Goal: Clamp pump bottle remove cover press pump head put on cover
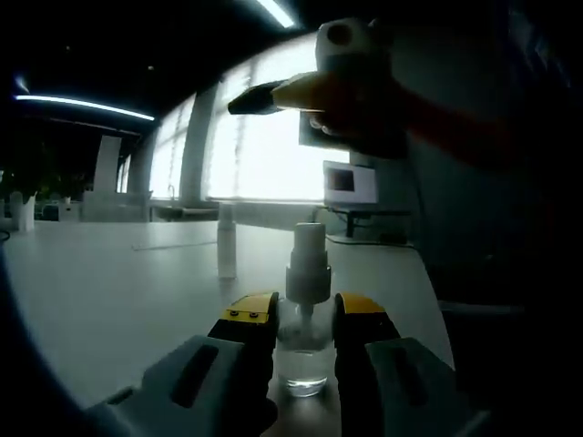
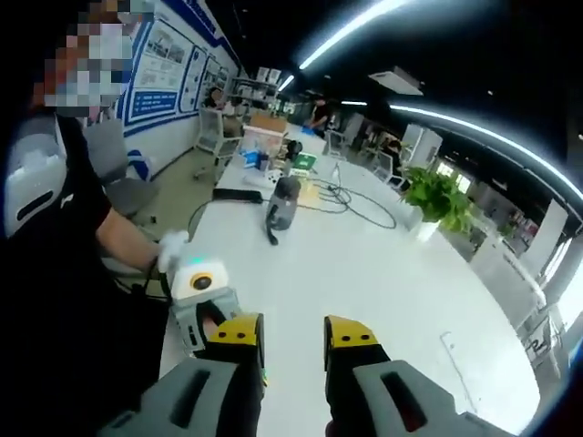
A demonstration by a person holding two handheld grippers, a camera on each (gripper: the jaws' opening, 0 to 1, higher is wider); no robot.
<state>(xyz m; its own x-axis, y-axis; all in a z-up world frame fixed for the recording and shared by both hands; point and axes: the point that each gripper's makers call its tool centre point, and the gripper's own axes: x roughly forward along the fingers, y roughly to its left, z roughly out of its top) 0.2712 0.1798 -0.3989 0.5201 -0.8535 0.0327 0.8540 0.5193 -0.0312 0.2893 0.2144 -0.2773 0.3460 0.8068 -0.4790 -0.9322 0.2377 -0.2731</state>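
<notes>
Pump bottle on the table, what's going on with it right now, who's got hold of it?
The left gripper is closed around the clear pump bottle, holding it upright on the white table. Its pump head is bare, and the removed cover stands on the table farther back. The right gripper hangs above the bottle, and in the right gripper view its jaws are apart with nothing between them. No press yet.

Dim backlit left gripper view against glaring windows (image 1: 264, 146) (right gripper view brighter), fisheye-bent edges.

pump bottle (image 1: 305, 314) between left tool (image 1: 305, 319) jaws, cover (image 1: 226, 242) behind on table (image 1: 109, 291)
</notes>
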